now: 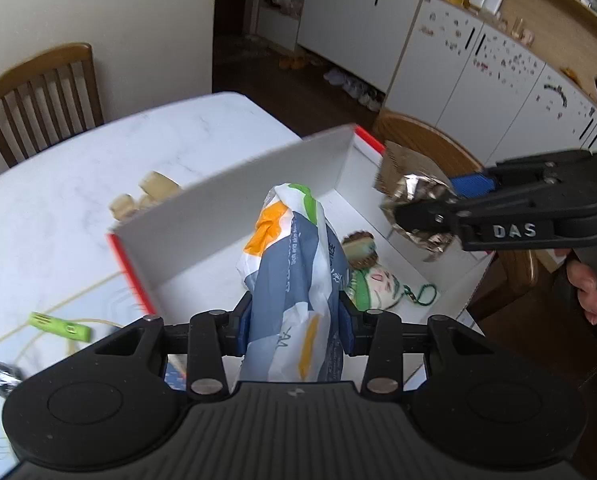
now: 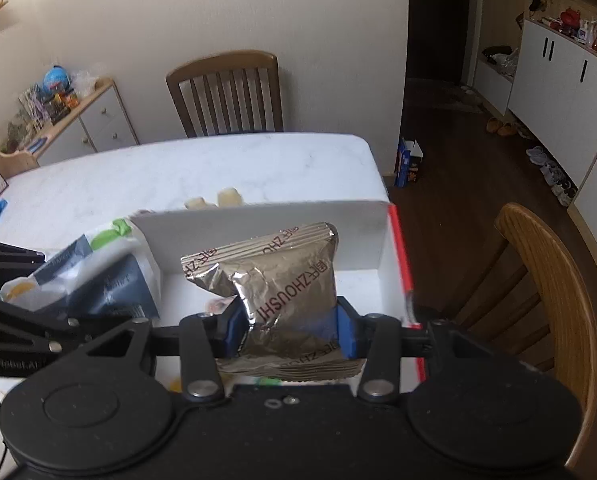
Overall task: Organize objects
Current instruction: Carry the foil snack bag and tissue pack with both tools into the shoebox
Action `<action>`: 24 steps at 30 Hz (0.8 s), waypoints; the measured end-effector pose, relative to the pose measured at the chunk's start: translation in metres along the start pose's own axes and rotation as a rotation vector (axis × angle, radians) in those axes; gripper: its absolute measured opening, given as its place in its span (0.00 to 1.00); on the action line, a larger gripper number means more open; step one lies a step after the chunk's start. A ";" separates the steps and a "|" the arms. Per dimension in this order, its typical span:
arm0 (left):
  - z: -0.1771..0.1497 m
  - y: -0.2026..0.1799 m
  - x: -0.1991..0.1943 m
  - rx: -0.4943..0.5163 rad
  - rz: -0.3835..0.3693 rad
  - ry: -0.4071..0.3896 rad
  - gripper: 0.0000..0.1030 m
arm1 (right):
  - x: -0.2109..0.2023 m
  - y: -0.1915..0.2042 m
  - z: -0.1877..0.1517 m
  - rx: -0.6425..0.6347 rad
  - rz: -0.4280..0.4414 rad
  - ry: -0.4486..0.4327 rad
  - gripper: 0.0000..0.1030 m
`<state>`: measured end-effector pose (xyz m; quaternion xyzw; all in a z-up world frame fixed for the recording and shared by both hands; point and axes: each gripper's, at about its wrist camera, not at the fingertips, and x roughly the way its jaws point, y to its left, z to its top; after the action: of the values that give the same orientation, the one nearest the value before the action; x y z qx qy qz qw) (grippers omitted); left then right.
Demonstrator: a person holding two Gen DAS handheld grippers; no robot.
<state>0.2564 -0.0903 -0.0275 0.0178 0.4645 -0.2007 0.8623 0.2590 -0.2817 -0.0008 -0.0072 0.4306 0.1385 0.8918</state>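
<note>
A white box [image 1: 254, 184] with red edges stands on the marble table; it also shows in the right wrist view [image 2: 258, 224]. My left gripper [image 1: 296, 320] is shut on a blue, white and orange soft packet [image 1: 294, 256] and holds it over the box. My right gripper [image 2: 290, 328] is shut on a gold foil packet [image 2: 282, 280] above the box's right end; the same foil packet [image 1: 414, 196] shows in the left wrist view. A round brown item [image 1: 362, 248] and a small green-and-white figure keychain [image 1: 378, 284] lie inside the box.
Small beige items [image 1: 154, 192] sit on the table [image 1: 98, 168] behind the box. A green clip [image 1: 60, 326] on a cord lies at the left. Wooden chairs stand at the far side [image 2: 226, 92] and the right [image 2: 546, 292].
</note>
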 end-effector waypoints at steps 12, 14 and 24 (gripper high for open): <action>-0.003 -0.028 0.056 -0.008 0.053 0.095 0.39 | 0.044 -0.017 -0.008 -0.074 0.017 0.078 0.43; -0.003 -0.029 0.061 -0.008 0.063 0.103 0.39 | 0.051 -0.020 -0.007 -0.081 0.016 0.085 0.43; -0.001 -0.037 0.087 -0.025 0.085 0.130 0.40 | 0.065 -0.028 -0.009 -0.102 0.020 0.104 0.44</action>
<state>0.2845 -0.1525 -0.0926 0.0399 0.5208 -0.1565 0.8382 0.2972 -0.2940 -0.0591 -0.0555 0.4687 0.1686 0.8653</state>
